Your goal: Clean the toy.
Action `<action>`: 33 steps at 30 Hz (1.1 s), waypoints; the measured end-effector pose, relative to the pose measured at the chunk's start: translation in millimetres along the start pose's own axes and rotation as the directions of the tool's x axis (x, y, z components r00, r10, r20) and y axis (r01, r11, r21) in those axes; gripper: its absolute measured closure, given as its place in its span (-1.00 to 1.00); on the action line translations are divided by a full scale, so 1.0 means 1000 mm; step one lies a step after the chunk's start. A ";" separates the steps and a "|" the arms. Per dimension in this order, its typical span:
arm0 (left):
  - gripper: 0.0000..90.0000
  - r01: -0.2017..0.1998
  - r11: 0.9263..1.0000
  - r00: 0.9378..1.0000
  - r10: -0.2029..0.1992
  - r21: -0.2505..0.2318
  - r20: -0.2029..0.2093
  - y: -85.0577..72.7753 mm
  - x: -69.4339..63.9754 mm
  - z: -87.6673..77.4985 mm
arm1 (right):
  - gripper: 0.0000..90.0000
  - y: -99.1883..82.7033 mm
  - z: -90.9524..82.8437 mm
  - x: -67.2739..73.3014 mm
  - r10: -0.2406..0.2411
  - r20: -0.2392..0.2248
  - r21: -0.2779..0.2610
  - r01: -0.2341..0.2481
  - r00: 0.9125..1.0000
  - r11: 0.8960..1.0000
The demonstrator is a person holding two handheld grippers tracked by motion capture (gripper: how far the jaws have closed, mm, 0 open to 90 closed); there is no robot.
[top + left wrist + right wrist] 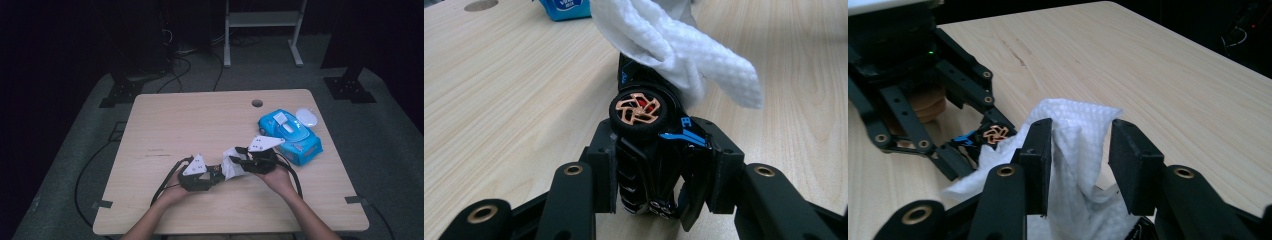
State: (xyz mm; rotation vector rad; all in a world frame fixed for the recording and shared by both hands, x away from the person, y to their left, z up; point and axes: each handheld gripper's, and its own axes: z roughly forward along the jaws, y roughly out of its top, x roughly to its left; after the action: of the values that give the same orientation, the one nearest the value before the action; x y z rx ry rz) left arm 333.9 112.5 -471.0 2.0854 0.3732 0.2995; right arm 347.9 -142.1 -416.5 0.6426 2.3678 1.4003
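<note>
Currently, left gripper (pixel 659 165): my jaws clamped on the toy car (pixel 649 150), steadying it for wiping.
Right gripper (pixel 1080 150): jaws parted, wipe (pixel 1073 145) hanging loose between the pads, apparently for a fresh grip.
Wipe position: draped over the car's far end.
Car position: low over the table (pixel 175 120), just left of my right gripper.
Beyond: blue wipes pack (pixel 292 135), well apart.
</note>
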 end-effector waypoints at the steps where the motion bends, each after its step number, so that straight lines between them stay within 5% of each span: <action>1: 0.27 0.001 1.000 1.000 -0.001 0.001 0.000 0.000 0.000 0.000 | 0.34 0.000 0.001 0.001 -0.007 -0.019 -0.002 0.007 1.000 1.000; 5: 0.28 0.010 1.000 1.000 -0.010 -0.001 0.002 0.000 0.000 0.000 | 0.35 0.000 0.011 0.012 -0.045 -0.068 0.010 0.046 0.997 0.999; 8: 0.28 0.003 1.000 1.000 -0.003 0.003 0.000 0.000 0.000 0.000 | 0.56 -0.003 0.020 0.018 -0.070 -0.075 0.027 0.072 0.995 0.997; 13: 0.28 -0.004 1.000 1.000 0.004 0.004 0.000 0.001 0.000 0.000 | 0.86 -0.009 0.019 0.007 -0.029 -0.071 0.029 0.031 0.997 0.999; 26: 0.30 0.017 1.000 1.000 -0.017 -0.013 -0.003 0.000 0.005 -0.001 | 0.87 -0.012 -0.005 -0.022 0.047 0.037 0.052 -0.049 0.998 0.997; 28: 0.29 0.021 1.000 1.000 -0.021 -0.014 -0.004 0.001 0.005 0.000 | 0.88 -0.014 -0.004 -0.025 0.104 0.007 0.038 -0.104 0.995 0.994; 33: 0.23 0.011 1.000 1.000 -0.011 -0.008 -0.016 0.005 0.004 0.004 | 0.88 -0.012 0.008 -0.012 0.067 -0.037 0.046 -0.065 0.997 0.997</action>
State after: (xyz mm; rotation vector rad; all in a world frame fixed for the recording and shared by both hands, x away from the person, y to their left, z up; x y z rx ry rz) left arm 339.9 108.0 -468.3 2.0737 0.3921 0.3114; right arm 359.3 -147.5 -430.5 0.7183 2.4348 1.4018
